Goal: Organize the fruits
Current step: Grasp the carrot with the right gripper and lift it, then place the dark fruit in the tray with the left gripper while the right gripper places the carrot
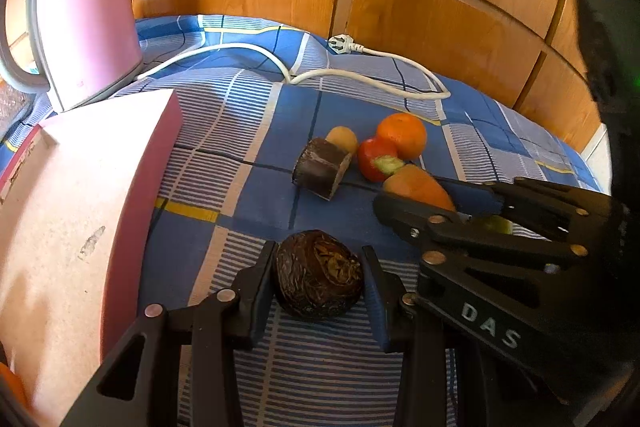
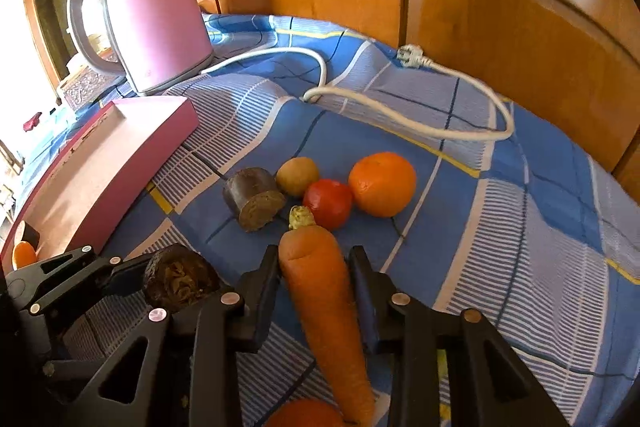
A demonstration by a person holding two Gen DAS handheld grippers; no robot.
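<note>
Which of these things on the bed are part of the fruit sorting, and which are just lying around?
Part of the job:
dark round root between the left gripper fingers
carrot between the right gripper fingers
orange
tomato
potato
cut dark chunk
pink box

Just lying about:
pink kettle
white power cord

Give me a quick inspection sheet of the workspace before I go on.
Surface: blue checked cloth, wrinkled.
Job's things: carrot, dark round root, orange, tomato, potato, cut dark chunk; pink box beside them.
Clutter: pink kettle.
Grippers: left gripper around the root; right gripper around the carrot; contact unclear.
Cables: white cord loose, unplugged.
Surroundings: wooden panels.
</note>
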